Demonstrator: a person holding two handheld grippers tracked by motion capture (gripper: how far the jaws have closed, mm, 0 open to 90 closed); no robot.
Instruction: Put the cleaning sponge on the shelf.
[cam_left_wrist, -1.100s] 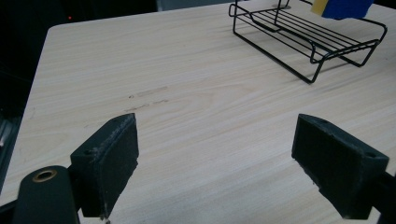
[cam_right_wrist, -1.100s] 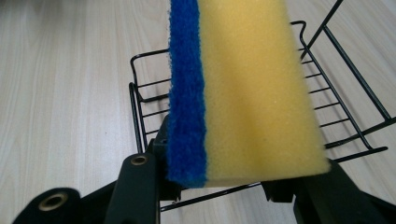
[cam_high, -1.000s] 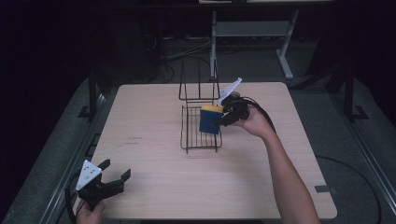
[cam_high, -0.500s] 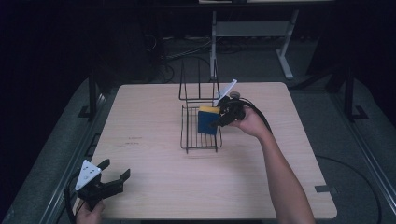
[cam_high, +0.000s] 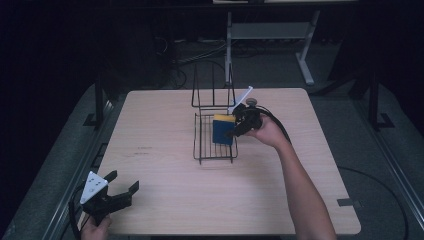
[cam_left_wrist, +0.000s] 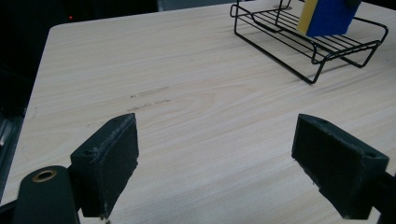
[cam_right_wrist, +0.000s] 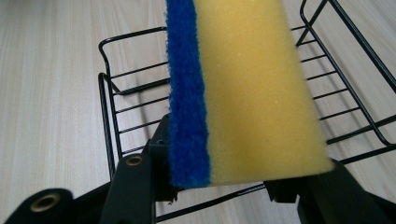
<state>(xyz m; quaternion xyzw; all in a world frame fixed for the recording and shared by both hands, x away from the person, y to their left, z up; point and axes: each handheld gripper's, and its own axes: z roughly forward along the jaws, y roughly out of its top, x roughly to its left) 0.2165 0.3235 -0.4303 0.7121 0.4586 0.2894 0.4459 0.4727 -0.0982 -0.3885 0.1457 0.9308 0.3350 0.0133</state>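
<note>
A yellow sponge with a blue scouring face (cam_high: 222, 131) (cam_right_wrist: 243, 93) stands on edge in a black wire rack (cam_high: 202, 147) (cam_right_wrist: 109, 93) at mid-table. My right gripper (cam_high: 236, 128) (cam_right_wrist: 224, 186) reaches in from the right. Its jaws have just been opening, but the sponge still fills the gap and both pads touch it. My left gripper (cam_high: 122, 184) (cam_left_wrist: 229, 154) hovers at the near left corner of the table, jaws wide apart with nothing between them. From there the rack (cam_left_wrist: 317, 51) and the sponge (cam_left_wrist: 327, 16) show far off.
A tall upright wire frame (cam_high: 212, 90) rises at the rack's far end. The wooden table (cam_high: 160, 150) has bare wood to the left of the rack and in front of it. A grey stand (cam_high: 305, 55) and cables lie on the dark floor beyond.
My right gripper has eased the sponge slightly down and left into the rack. The left gripper has stayed put.
</note>
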